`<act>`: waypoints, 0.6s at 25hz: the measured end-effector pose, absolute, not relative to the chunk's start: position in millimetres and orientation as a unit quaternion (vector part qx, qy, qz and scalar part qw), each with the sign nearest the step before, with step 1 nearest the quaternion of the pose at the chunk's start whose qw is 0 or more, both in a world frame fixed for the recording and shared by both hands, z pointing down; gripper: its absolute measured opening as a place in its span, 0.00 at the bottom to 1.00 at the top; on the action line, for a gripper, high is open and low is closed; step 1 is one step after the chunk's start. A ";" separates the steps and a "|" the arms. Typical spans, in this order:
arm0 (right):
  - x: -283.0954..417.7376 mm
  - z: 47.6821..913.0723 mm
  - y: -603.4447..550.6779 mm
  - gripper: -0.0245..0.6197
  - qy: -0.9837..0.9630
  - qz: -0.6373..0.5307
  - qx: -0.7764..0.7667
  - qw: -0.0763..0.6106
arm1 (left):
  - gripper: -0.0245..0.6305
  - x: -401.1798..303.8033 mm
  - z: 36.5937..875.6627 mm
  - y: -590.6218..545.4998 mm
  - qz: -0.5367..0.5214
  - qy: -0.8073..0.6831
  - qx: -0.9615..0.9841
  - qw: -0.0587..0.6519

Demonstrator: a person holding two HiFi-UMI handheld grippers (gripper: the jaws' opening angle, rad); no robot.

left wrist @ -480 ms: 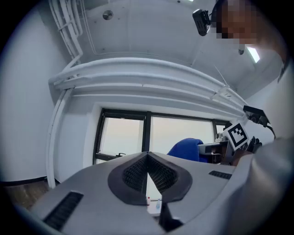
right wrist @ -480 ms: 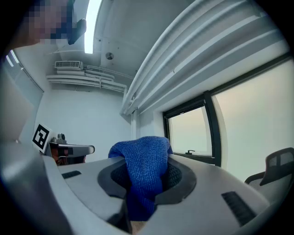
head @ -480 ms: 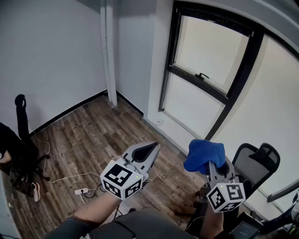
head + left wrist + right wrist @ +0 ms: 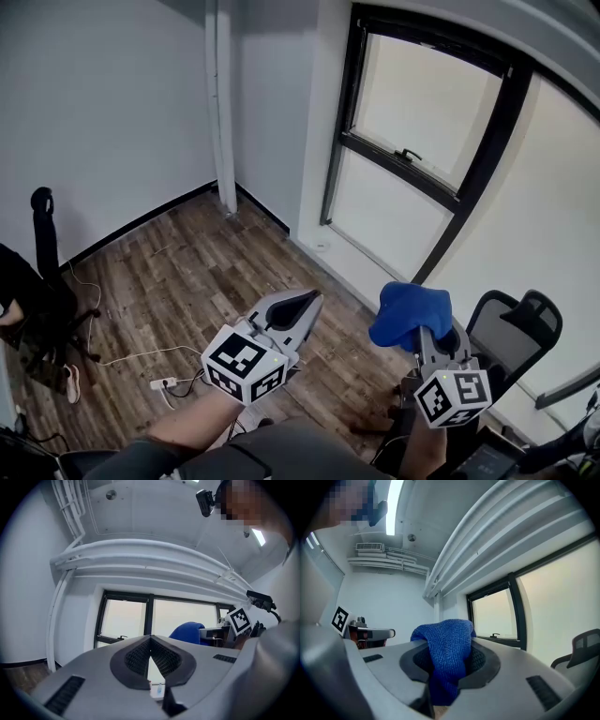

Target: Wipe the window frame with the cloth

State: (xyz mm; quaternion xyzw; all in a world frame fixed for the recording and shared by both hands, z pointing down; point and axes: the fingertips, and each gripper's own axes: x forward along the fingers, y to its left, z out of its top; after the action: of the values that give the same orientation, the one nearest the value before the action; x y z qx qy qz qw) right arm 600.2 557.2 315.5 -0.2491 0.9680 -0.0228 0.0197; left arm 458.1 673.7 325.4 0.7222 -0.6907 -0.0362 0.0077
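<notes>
Little changes over the last half second: the right gripper [image 4: 424, 330] keeps the blue cloth [image 4: 410, 312] clamped, held up well short of the window frame [image 4: 427, 187]. The left gripper [image 4: 302, 302] stays closed and empty. Wiping, I judge, has not begun.

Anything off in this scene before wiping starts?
Nothing damaged or spilled. Only a white power strip and its cable trail loose on the wooden floor. The blue knitted cloth is bunched in the right gripper.
</notes>
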 end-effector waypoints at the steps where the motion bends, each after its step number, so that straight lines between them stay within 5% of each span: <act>1: 597.7 313.5 558.8 0.22 0.969 -0.024 -0.244 0.024 | 0.05 457.0 325.6 674.0 -0.035 -0.691 0.722 0.008; 15: 523.8 318.9 580.8 0.22 0.971 -0.037 -0.234 0.026 | 0.05 392.9 345.3 692.9 -0.040 -0.697 0.715 0.028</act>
State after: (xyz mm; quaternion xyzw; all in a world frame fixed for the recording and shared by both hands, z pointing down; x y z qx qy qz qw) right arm 523.8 580.8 318.9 -0.2339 0.9712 -0.0374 0.0256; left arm 392.9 692.9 345.3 0.7149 -0.6975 -0.0404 0.0284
